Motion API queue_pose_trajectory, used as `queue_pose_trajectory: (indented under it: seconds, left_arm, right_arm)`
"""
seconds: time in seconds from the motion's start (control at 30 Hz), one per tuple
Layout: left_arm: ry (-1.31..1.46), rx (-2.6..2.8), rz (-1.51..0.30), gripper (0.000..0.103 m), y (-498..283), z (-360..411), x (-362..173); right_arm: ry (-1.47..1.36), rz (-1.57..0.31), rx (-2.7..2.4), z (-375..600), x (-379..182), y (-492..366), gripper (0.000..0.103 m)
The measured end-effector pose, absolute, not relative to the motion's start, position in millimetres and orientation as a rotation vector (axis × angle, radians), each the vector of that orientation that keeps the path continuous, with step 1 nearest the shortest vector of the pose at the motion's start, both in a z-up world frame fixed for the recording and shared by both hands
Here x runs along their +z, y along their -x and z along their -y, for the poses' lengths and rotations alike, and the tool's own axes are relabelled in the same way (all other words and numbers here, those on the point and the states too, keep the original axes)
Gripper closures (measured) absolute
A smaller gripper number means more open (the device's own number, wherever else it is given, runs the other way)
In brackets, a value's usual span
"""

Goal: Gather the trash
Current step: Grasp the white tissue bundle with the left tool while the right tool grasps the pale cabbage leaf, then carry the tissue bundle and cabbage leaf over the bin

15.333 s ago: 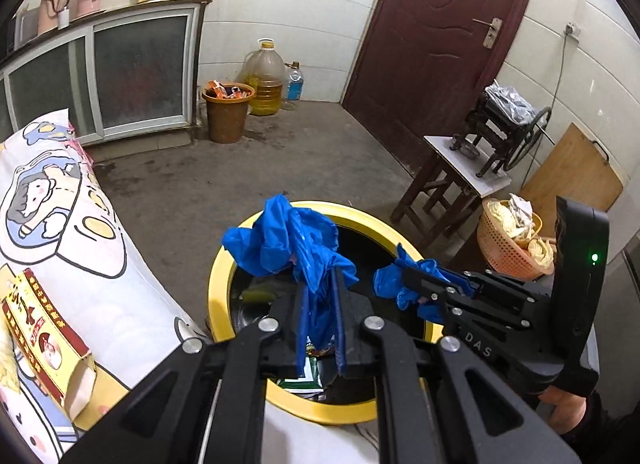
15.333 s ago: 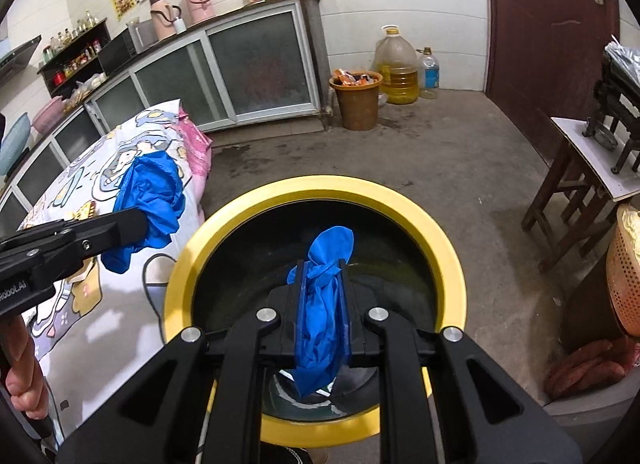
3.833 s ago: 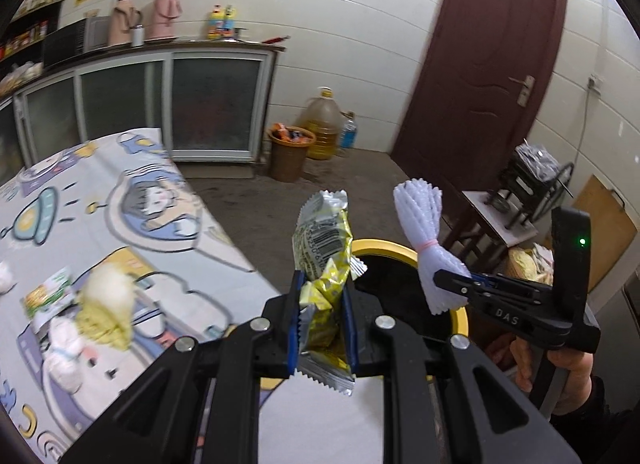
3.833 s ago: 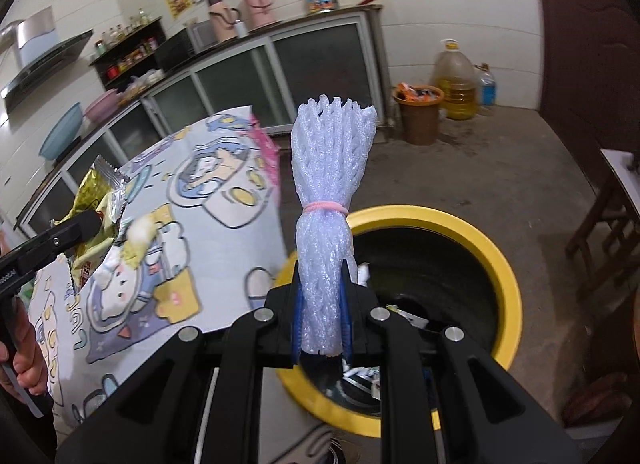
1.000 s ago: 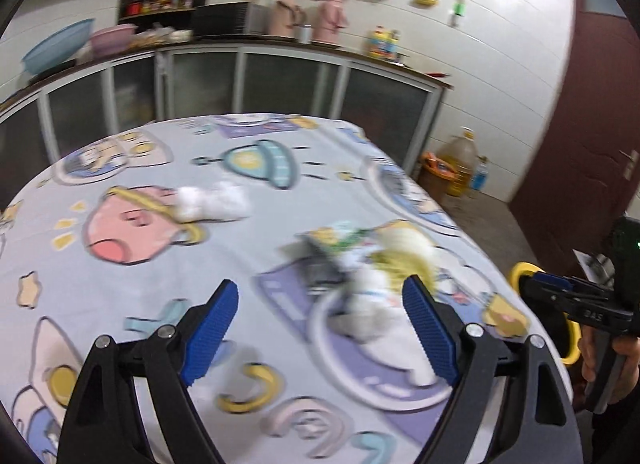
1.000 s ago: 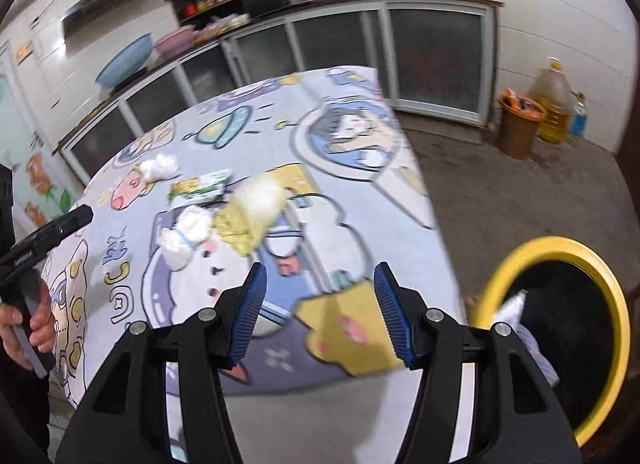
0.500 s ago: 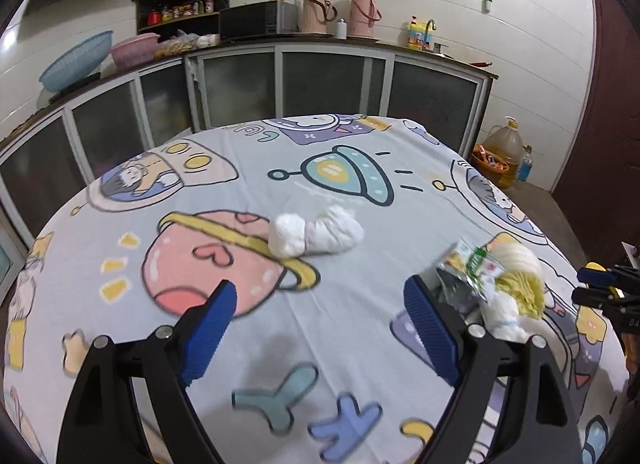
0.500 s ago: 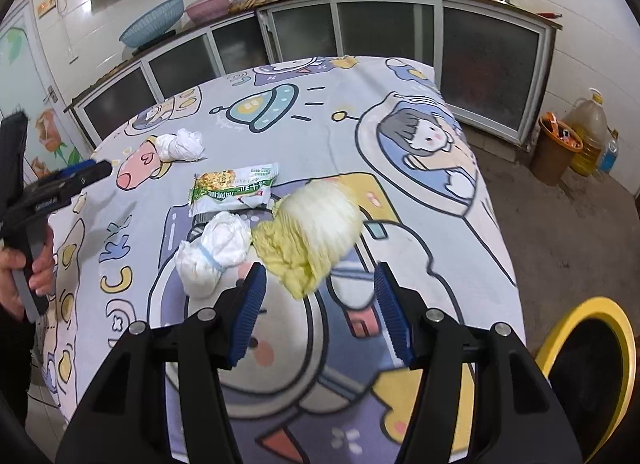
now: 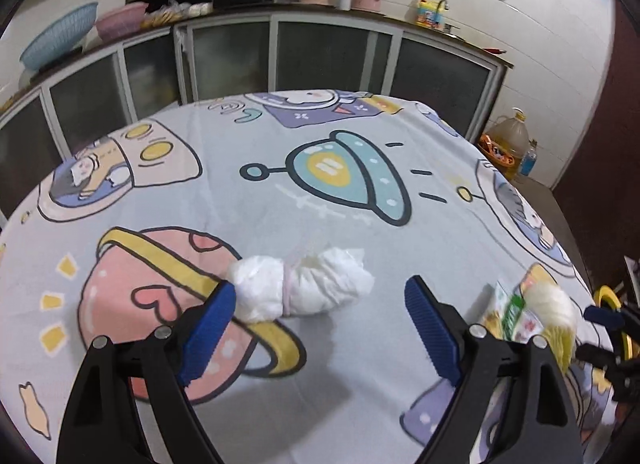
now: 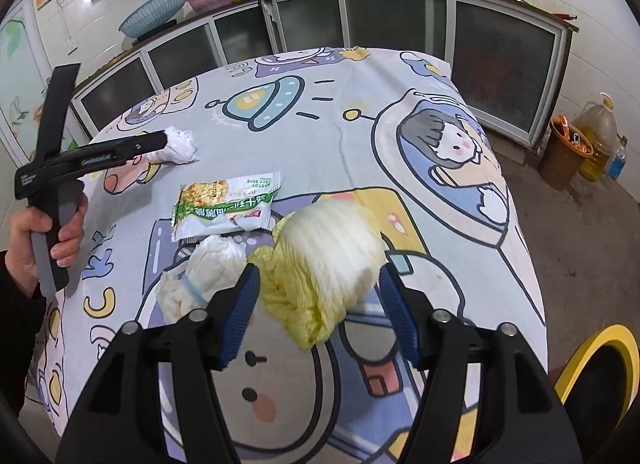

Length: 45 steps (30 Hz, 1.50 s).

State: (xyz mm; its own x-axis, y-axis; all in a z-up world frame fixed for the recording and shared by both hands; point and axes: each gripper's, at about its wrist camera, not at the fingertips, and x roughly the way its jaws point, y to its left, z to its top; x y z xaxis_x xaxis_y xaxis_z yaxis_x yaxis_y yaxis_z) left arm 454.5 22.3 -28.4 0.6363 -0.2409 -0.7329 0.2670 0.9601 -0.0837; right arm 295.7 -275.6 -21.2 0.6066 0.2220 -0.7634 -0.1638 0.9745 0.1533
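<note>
A white paper wad [image 9: 300,288] tied with a pink band lies on the cartoon tablecloth [image 9: 340,204]. It sits between the tips of my left gripper [image 9: 320,316], close to the left pad, and the jaws stand wide open. In the right wrist view a yellow-white cabbage piece [image 10: 328,256] lies between the pads of my right gripper [image 10: 318,304]. Those jaws are opening and the pads do not press on it. The right wrist view also shows the left gripper [image 10: 160,142] at the far wad [image 10: 180,144].
A green snack wrapper [image 10: 228,204] and a second white wad with a blue band [image 10: 200,276] lie just left of the cabbage. The yellow-rimmed bin [image 10: 600,348] stands below the table's right edge. A brown bucket [image 10: 564,160] and an oil jug [image 10: 600,132] stand by the glass-door cabinets [image 10: 400,20].
My left gripper has come forward and down until the pink-banded wad lies between its tips. My right gripper has closed in on the cabbage, and its jaws have widened around it.
</note>
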Motion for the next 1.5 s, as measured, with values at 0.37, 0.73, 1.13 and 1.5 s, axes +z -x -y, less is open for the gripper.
queue_pose_trajectory:
  seconds: [0.37,0.73,1.13,1.5]
  left_arm:
    - [-0.079,-0.233,-0.840,0.015,-481.9,-8.4,-42.2]
    - [-0.124,-0.133,-0.821,0.046,-489.3,-16.8,-56.3]
    - [-0.047,-0.170,-0.732,0.066,-465.5,-31.1,-16.9]
    - [-0.014,-0.168,-0.693,0.066,-407.2,-32.4,16.8]
  right_arm:
    - [-0.059,-0.940,0.205,275.3,-40.0,-312.3,0.034]
    - [-0.049,-0.954,0.185,269.4,-47.6,-324.0,0.061]
    - [-0.025,-0.889,0.209,267.1,-24.7,-307.8,0.082]
    - [-0.037,-0.847,0.218,270.5,0.8,-277.5,0.083]
